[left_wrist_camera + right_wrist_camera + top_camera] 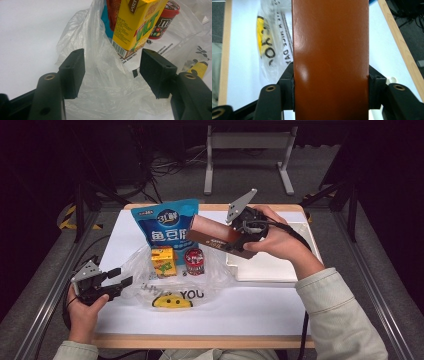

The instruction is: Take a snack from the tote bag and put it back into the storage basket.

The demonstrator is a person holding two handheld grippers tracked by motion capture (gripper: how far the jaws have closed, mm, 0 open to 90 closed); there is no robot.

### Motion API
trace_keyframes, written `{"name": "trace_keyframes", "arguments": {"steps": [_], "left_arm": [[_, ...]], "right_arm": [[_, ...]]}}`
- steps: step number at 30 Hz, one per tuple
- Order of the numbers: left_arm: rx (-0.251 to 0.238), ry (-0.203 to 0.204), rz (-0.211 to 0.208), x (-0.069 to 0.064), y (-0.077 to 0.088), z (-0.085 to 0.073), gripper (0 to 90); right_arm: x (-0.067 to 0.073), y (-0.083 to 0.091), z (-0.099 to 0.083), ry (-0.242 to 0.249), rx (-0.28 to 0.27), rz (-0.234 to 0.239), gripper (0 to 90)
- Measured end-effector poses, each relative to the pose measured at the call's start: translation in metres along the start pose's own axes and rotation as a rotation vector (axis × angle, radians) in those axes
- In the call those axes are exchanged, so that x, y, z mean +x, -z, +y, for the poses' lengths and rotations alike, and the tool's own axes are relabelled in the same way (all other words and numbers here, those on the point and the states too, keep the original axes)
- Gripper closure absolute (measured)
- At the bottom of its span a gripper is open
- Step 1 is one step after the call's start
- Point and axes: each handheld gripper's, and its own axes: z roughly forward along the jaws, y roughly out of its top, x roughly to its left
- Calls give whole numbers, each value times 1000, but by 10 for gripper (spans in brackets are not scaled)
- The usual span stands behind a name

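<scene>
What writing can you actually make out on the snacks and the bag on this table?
"YOU": black letters on the clear plastic bag, beside its yellow smiley.
"鱼豆腐": white characters on the blue pouch; its round logo is too small to read.
"m": on the red-lidded candy tub, partly hidden.
"VLT": green letters on the yellow drink carton; its fine print is too blurred.
Brown box in the right gripper: side lettering unreadable.

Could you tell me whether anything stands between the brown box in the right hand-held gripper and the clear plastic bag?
Nothing visible does. The brown box, clamped in the right hand-held gripper, hangs above the plastic bag, beside the blue pouch. The yellow carton and red can already sit inside.
</scene>
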Motion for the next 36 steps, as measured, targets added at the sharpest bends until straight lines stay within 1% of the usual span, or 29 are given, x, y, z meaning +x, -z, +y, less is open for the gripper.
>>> {"name": "trace_keyframes", "arguments": {"steps": [2,5,7,9,13,22,25,27,31,36], "left_arm": [[0,-6,1,0,0,0,371],[3,-9,-4,-1,0,0,372],[2,-11,-3,-1,-1,0,372],[5,-11,-5,-1,-1,1,373],[3,-13,-4,-1,-1,1,373],[5,-13,-7,-1,-1,0,373],[2,-4,-7,-1,0,0,374],[1,-8,-6,-1,0,0,374],[1,-4,3,-2,2,-1,374],[-3,-7,2,-2,3,-2,373]], "right_arm": [[-4,6,-4,-2,8,-22,425],[-7,12,-6,-4,7,-27,425],[-10,18,-9,-18,5,-42,425],[-13,22,-12,-25,4,-44,425],[-20,30,-22,-47,13,-63,425],[-33,41,-39,-87,23,-89,425],[-37,41,-42,-94,26,-93,425],[-43,43,-47,-105,38,-99,425],[-48,45,-51,-115,44,-110,425],[-55,45,-60,-136,55,-119,425]]}}
